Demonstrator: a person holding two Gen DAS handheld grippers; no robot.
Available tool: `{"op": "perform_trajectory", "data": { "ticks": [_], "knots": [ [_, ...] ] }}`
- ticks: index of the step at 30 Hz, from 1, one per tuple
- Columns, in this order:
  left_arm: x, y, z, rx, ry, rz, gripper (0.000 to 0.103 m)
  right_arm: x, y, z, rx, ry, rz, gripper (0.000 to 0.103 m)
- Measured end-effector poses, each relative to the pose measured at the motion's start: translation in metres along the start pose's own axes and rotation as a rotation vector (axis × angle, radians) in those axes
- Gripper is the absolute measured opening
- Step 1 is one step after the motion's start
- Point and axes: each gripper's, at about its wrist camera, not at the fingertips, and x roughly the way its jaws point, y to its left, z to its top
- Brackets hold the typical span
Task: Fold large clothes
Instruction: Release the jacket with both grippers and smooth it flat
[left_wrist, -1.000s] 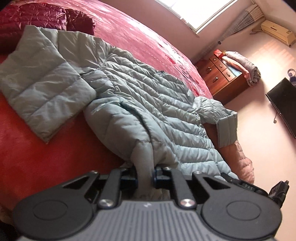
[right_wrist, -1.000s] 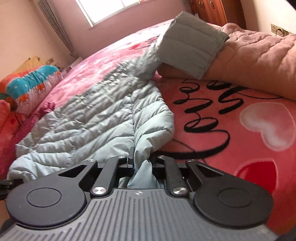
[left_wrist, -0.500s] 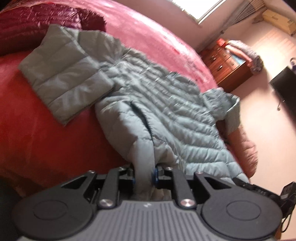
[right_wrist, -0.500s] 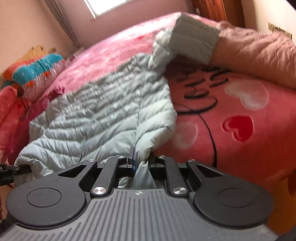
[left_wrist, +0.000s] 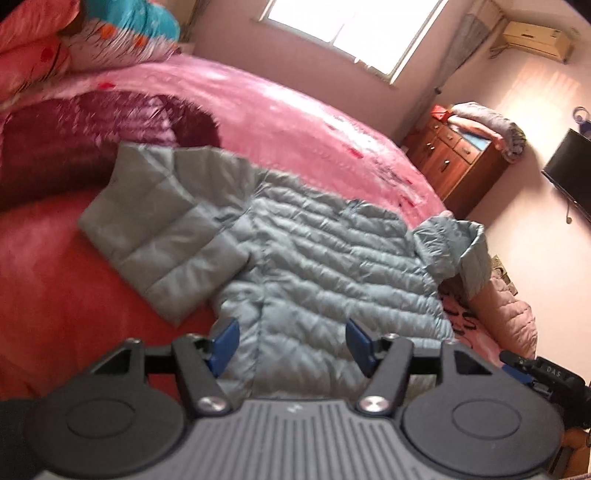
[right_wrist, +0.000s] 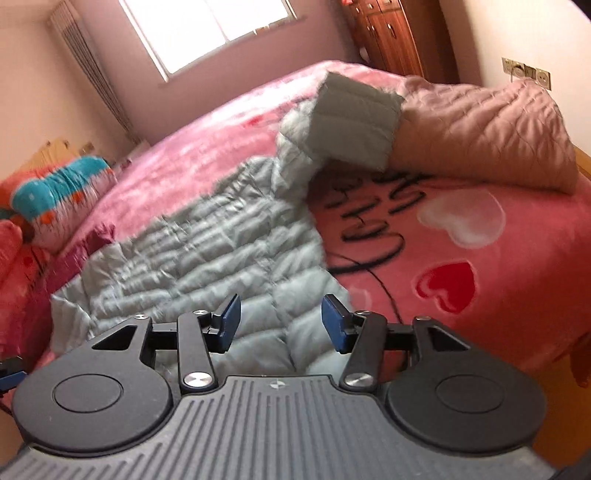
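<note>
Left tool (left_wrist: 291, 341): you've just spread it, empty.
Right tool (right_wrist: 281, 324): likewise, empty.
Risk: your puffy jacket (left_wrist: 314, 258) may spring unfolded.

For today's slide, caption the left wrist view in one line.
Open left gripper above the hem of a grey puffer jacket spread on a pink bedspread.
</note>
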Motion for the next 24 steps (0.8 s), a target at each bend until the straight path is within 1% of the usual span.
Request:
{"op": "perform_trajectory", "data": {
  "ticks": [1,2,5,7,9,12,13,15,16,17,19,21,22,24],
  "knots": [
    [0.003,-0.002,0.0,0.007,-0.001,-0.006,0.063,0.004,0.003,0.001,-0.001,-0.012,0.009,0.069],
    [0.009,-0.006,0.001,0.012,0.002,-0.017,0.063,0.009,0.006,0.002,-0.001,-0.023,0.022,0.075],
    [0.03,-0.019,0.0,0.033,0.008,-0.059,0.063,0.025,0.012,0.005,0.002,-0.049,0.056,0.082],
    [0.046,-0.028,-0.001,0.069,0.001,-0.075,0.063,0.037,0.014,0.004,-0.001,-0.05,0.067,0.085],
    [0.063,-0.036,-0.001,0.114,-0.01,-0.07,0.063,0.052,0.015,0.004,0.006,-0.049,0.071,0.085],
    [0.09,-0.043,0.0,0.141,-0.015,-0.095,0.063,0.07,0.013,0.005,0.025,-0.044,0.088,0.085],
    [0.1,-0.044,0.001,0.146,-0.012,-0.09,0.063,0.079,0.012,0.006,0.033,-0.037,0.096,0.085],
    [0.115,-0.046,0.0,0.154,-0.009,-0.072,0.063,0.094,0.012,0.008,0.044,-0.015,0.103,0.084],
    [0.123,-0.046,-0.002,0.161,-0.01,-0.067,0.063,0.099,0.014,0.006,0.042,-0.002,0.105,0.082],
    [0.132,-0.045,-0.004,0.172,-0.007,-0.05,0.063,0.107,0.014,0.006,0.04,0.013,0.113,0.078],
    [0.147,-0.043,-0.008,0.193,0.002,-0.002,0.063,0.122,0.016,0.004,0.044,0.05,0.125,0.075],
    [0.16,-0.038,-0.012,0.2,0.006,0.029,0.063,0.134,0.015,0.001,0.05,0.089,0.107,0.072],
    [0.165,-0.035,-0.015,0.207,0.006,0.046,0.063,0.14,0.014,0.0,0.048,0.105,0.092,0.065],
    [0.17,-0.03,-0.019,0.215,-0.002,0.058,0.065,0.15,0.012,-0.002,0.041,0.134,0.054,0.056]
  ]
}}
